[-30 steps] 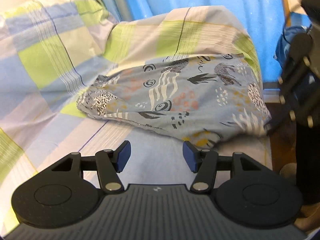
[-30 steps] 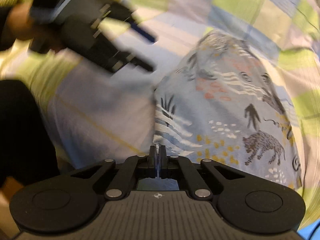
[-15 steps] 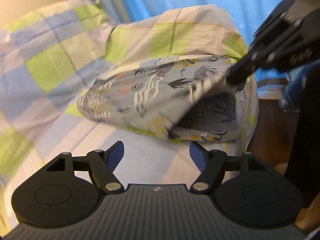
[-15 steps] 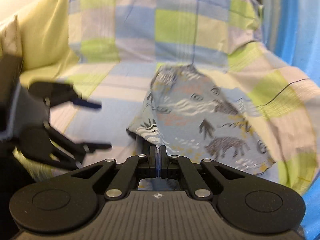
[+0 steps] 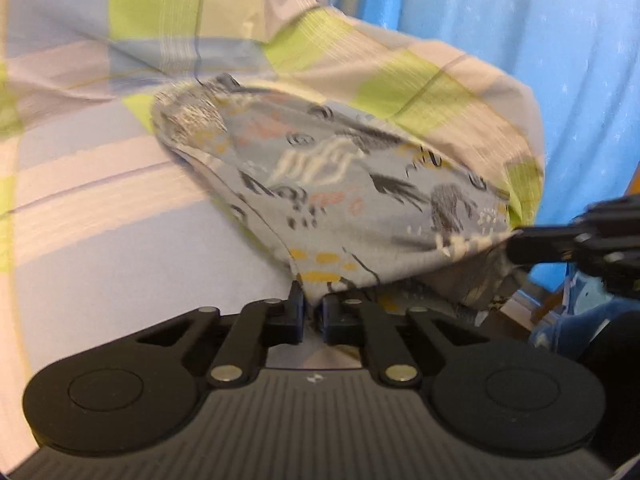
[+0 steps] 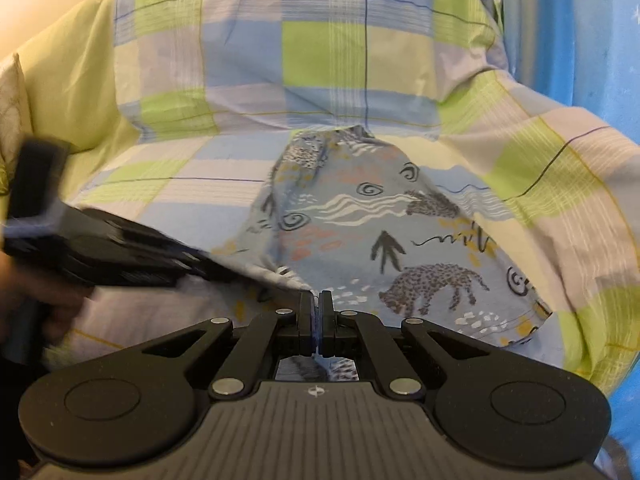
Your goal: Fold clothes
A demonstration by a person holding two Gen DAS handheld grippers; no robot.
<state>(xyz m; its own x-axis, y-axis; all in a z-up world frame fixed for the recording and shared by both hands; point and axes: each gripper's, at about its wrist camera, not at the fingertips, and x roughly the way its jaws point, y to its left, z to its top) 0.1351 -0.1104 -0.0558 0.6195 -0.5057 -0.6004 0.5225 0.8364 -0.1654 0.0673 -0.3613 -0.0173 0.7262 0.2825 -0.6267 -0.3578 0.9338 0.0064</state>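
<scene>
A blue-grey printed garment point(image 6: 372, 240), patterned with leopards, spirals and wavy white lines, lies on a checked sheet point(image 6: 320, 56) of green, blue and pale lilac squares that covers what looks like a sofa or armchair. In the right wrist view the garment fills the centre and lower right of the frame, its far end reaching up to the fold where the seat meets the backrest.

The right gripper point(image 6: 316, 312) at bottom centre has its two fingers pressed together on the near hem of the garment, with a sliver of fabric showing between them and more cloth visible behind the finger bases. The left gripper point(image 6: 224, 270) comes in from the left edge of that frame, blurred, its tips meeting the same near edge of the cloth just beside the right one; a person's hand point(image 6: 36, 300) holds it at lower left, too smeared to make out clearly.

In the left wrist view the left gripper point(image 5: 312, 308) sits at lower centre, fingers nearly closed and pinching a corner of the garment point(image 5: 352, 184) marked with yellow dashes. The cloth rises from there toward the upper left of the frame. At the right edge the right gripper point(image 5: 516, 246) grips another edge, lifting it so the darker underside shows beneath. A bright blue curtain point(image 5: 520, 20) hangs behind in the upper right.
</scene>
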